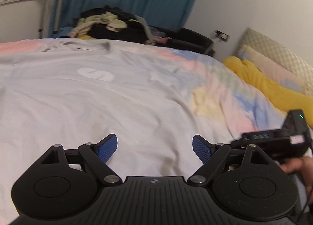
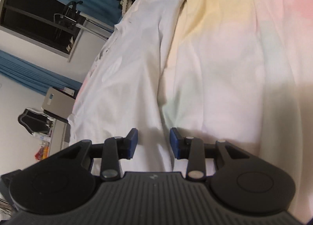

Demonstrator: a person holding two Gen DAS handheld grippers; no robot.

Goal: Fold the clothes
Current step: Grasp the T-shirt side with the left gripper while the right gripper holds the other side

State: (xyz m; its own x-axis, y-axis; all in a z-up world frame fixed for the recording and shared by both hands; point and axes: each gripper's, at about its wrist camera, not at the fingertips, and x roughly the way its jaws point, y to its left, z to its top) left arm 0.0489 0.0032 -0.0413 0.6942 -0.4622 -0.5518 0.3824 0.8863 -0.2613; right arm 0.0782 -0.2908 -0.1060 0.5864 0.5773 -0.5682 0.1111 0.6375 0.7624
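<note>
A pastel bedspread [image 1: 225,80] covers the bed, and on it a white T-shirt [image 1: 82,95] lies spread flat. The left gripper [image 1: 155,147] hovers over the shirt's near part, its 2 jaws wide apart and empty. The right gripper [image 2: 153,142] stands partly open above the shirt's edge, nothing between its pads.

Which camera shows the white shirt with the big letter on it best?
The left wrist view. There the white shirt lies spread flat across the bed, its collar and pale logo showing. In the right wrist view the same shirt appears tilted and cut off, mostly one wrinkled side with its edge.
</note>
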